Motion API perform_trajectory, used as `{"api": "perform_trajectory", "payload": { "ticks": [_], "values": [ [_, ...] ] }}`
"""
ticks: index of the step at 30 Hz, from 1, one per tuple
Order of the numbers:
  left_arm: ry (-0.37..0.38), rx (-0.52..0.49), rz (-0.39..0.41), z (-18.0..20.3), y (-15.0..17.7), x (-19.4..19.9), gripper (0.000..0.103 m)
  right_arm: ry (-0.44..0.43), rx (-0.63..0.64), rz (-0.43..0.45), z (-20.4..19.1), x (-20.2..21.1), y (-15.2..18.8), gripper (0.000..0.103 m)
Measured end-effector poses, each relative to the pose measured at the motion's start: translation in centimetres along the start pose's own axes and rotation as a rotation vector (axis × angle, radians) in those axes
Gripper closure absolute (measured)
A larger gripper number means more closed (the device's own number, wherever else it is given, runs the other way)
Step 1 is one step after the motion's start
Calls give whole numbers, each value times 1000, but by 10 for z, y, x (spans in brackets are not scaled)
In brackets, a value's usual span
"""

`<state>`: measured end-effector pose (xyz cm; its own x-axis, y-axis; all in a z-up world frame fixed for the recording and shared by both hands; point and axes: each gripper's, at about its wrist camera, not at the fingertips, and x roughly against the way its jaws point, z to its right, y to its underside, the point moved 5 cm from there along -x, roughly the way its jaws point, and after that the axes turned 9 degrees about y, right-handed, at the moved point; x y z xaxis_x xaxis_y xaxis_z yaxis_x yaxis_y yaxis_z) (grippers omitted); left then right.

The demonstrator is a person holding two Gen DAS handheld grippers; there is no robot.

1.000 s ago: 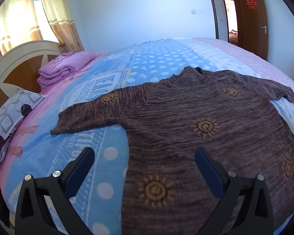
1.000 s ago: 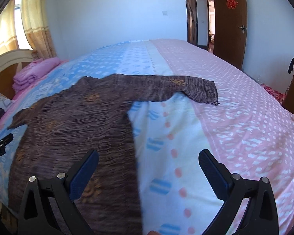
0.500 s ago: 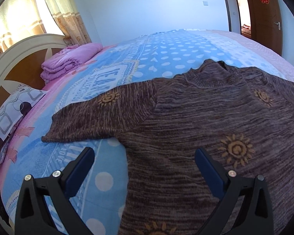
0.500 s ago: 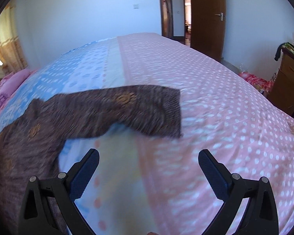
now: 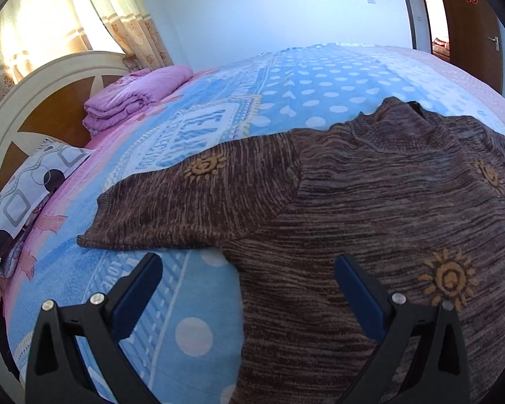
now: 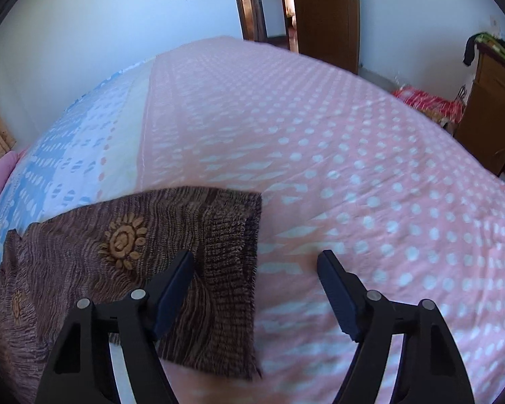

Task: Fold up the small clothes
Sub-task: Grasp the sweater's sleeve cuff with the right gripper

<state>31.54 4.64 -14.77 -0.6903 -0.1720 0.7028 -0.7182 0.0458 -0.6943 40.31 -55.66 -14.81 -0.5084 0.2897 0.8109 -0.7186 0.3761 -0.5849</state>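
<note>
A brown knit sweater [image 5: 370,202] with orange sun motifs lies flat on the bed, sleeves spread. My left gripper [image 5: 247,271] hovers open over its left armpit area, one finger over the blue blanket, the other over the body. The left sleeve [image 5: 192,202] stretches away to the left. In the right wrist view the right sleeve's ribbed cuff [image 6: 230,252] lies on the pink dotted cover. My right gripper [image 6: 256,269] straddles the cuff's edge, its jaws closing; the pads are not pressing the cloth.
A folded purple blanket [image 5: 138,96] and a patterned pillow [image 5: 20,202] lie by the cream headboard [image 5: 40,101]. A wooden cabinet [image 6: 488,118] and red items [image 6: 424,101] stand beyond the bed's right side. An open door [image 6: 323,13] is at the back.
The right gripper has swung right along the sleeve to its cuff and dropped closer, its jaws narrowing. The left gripper has moved in toward the left sleeve and armpit.
</note>
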Motion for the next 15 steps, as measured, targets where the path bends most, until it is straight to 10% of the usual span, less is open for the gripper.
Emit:
{"api": "perform_trajectory", "payload": {
  "ticks": [5,15],
  "values": [
    [4,1,-17,1,-1,-7,0,-18,102,29,-21,0,-2,96],
    [26,8,-15,2,4,-1,0,20,121,129,-22,33,-51,98]
  ]
}}
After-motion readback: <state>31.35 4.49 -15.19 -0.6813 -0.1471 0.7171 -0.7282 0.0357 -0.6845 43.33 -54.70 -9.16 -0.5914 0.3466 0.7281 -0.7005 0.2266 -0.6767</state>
